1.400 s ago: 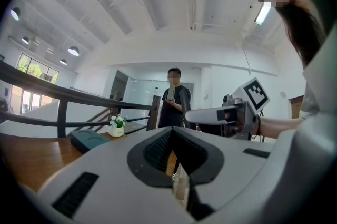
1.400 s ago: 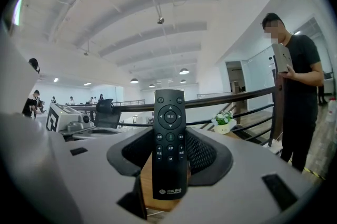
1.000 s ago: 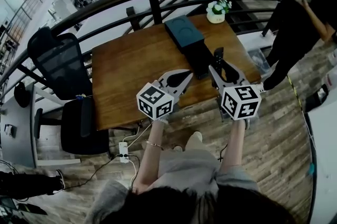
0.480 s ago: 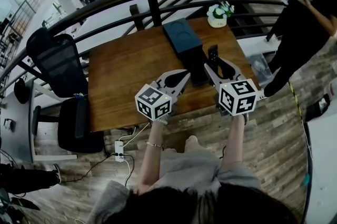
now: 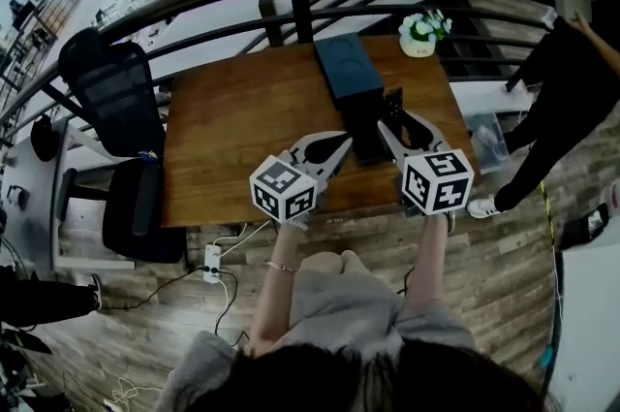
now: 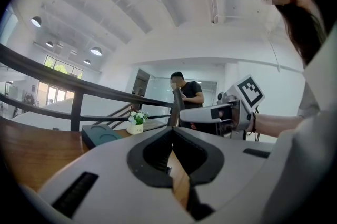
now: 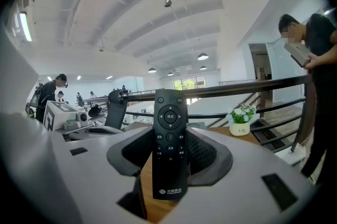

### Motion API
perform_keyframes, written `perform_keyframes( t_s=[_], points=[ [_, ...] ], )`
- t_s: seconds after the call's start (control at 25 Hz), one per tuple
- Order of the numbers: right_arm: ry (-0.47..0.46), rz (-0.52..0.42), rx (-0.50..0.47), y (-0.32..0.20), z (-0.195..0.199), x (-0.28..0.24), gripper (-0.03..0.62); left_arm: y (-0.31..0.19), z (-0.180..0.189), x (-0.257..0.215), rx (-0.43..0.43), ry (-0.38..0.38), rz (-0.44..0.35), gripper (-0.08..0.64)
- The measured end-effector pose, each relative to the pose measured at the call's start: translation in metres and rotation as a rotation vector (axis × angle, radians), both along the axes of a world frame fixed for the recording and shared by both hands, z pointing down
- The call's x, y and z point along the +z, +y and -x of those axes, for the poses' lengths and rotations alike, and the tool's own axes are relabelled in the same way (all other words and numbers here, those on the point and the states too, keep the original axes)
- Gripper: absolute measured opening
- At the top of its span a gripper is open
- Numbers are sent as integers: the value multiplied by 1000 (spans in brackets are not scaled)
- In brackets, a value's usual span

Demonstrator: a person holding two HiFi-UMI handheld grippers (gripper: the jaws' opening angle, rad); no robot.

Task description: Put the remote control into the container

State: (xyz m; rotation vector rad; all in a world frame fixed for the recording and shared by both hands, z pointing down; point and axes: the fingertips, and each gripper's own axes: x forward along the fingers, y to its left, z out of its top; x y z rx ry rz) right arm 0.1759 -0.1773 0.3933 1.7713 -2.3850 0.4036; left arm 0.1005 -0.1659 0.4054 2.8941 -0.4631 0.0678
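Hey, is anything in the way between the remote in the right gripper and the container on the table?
Nothing visible. The remote control, clamped in the right gripper, is just right of the container's near end. The left gripper is shut, on the container's other side.

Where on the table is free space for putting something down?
The wide bare wood left of the dark rectangular box, up to the wooden table's left edge, is free. The right side is crowded: box, white flower pot.

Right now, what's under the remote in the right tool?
Wooden table shows below the remote, which the right tool grips upright; the tool's body covers the rest.
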Motion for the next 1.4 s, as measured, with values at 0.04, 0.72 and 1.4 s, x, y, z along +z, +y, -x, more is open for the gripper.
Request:
perform_keyframes(
  t_s=[0.04, 0.72, 1.4],
  points=[
    [-1, 5, -5, -2, 2, 2, 202, -1, 2, 2, -5, -2, 5, 3],
    [31, 134, -20, -49, 15, 48, 202, -52, 3, 37, 23, -22, 92, 3],
    [36, 314, -33, -87, 14, 113, 202, -84, 14, 85, 11, -60, 212, 3]
  ],
)
